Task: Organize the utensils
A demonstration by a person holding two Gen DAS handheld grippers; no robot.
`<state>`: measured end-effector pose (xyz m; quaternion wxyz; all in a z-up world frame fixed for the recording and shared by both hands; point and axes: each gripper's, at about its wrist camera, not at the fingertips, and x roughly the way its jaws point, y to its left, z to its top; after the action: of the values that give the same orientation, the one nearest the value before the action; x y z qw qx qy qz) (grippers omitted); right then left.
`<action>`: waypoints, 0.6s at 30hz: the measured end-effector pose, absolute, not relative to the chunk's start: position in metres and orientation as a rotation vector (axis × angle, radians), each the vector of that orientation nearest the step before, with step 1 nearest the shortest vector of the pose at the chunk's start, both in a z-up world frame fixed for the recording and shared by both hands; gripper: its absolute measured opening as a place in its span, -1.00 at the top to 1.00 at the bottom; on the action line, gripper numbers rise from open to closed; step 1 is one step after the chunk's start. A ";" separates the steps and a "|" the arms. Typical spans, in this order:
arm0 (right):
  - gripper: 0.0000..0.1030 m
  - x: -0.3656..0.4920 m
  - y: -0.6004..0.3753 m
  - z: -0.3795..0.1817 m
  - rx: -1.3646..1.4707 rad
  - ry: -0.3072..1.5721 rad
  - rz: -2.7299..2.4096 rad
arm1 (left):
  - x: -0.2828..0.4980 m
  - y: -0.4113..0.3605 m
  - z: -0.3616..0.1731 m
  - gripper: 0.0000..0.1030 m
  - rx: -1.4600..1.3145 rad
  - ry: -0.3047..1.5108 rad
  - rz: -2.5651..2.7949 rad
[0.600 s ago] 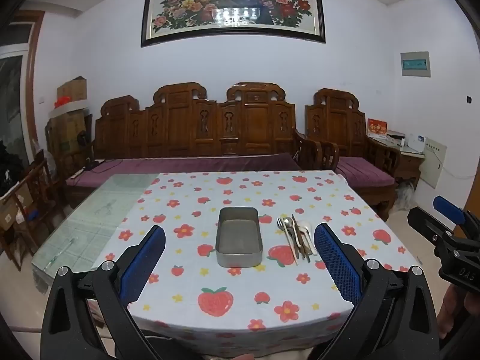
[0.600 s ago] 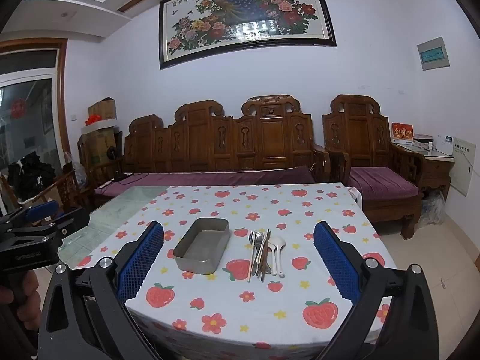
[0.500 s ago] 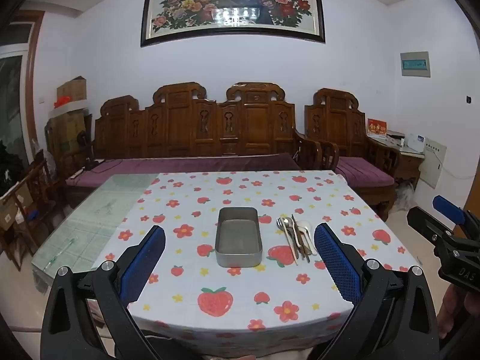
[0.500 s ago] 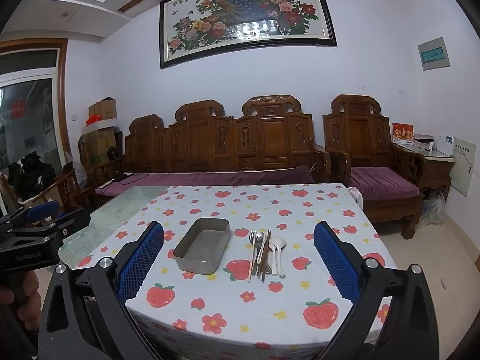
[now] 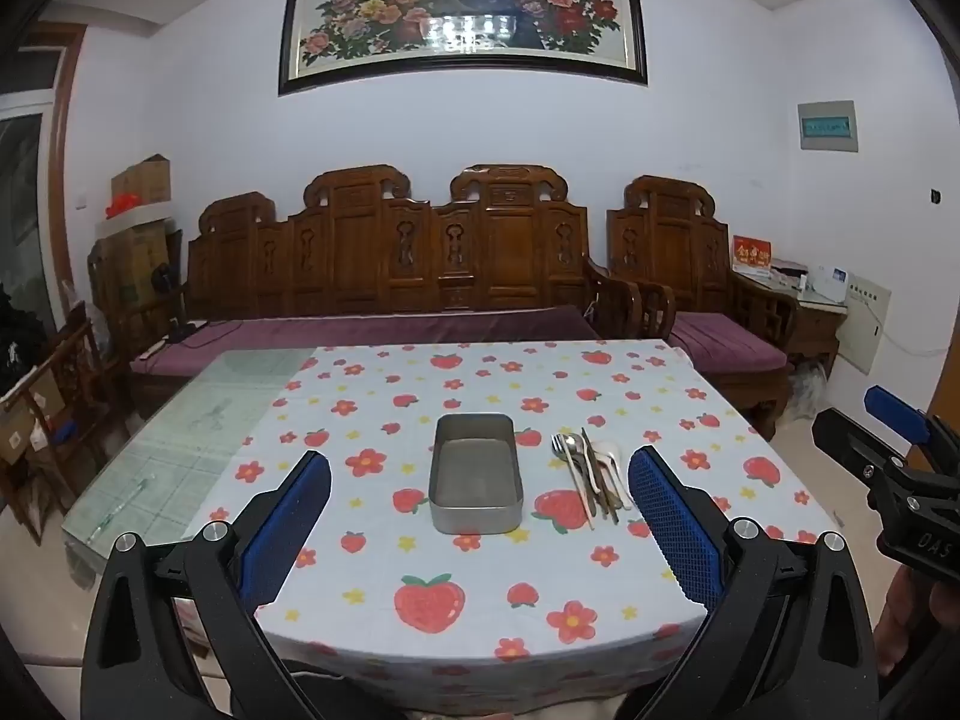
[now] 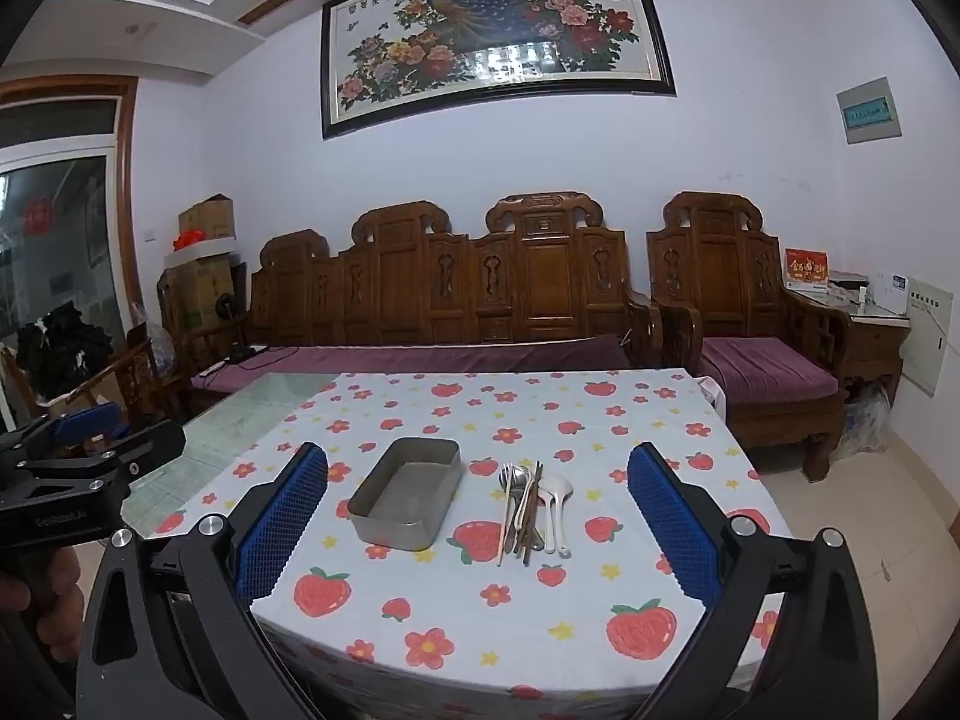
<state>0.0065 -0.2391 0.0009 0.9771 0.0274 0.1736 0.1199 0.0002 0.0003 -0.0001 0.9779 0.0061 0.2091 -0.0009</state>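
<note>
A rectangular metal tray (image 5: 476, 479) (image 6: 408, 499) sits empty in the middle of the table. Right of it lies a bundle of utensils (image 5: 591, 478) (image 6: 533, 507): metal spoons and a fork, dark chopsticks and a white spoon. My left gripper (image 5: 479, 528) is open and empty, held above the table's near edge in front of the tray. My right gripper (image 6: 477, 525) is open and empty, also above the near edge, in front of the utensils. Each gripper shows at the edge of the other's view.
The table wears a strawberry and flower cloth (image 5: 432, 594) (image 6: 600, 432); bare glass tabletop (image 5: 192, 426) lies at the left. A carved wooden sofa (image 5: 390, 276) stands behind the table, an armchair (image 5: 690, 276) at the right, boxes (image 5: 138, 222) at the left.
</note>
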 end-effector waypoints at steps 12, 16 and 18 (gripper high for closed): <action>-0.95 0.006 -0.240 0.002 0.054 0.349 0.243 | 0.000 0.000 0.000 -0.87 0.014 0.421 -0.002; -0.95 0.006 -0.239 0.001 0.052 0.347 0.242 | 0.000 0.000 0.000 -0.87 0.016 0.421 -0.002; -0.95 0.006 -0.239 0.001 0.054 0.349 0.243 | 0.000 0.000 0.000 -0.87 0.016 0.421 -0.003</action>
<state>0.0062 -0.2394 0.0013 0.9771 0.0267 0.1734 0.1204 0.0000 -0.0001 -0.0001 0.9779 0.0079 0.2088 -0.0016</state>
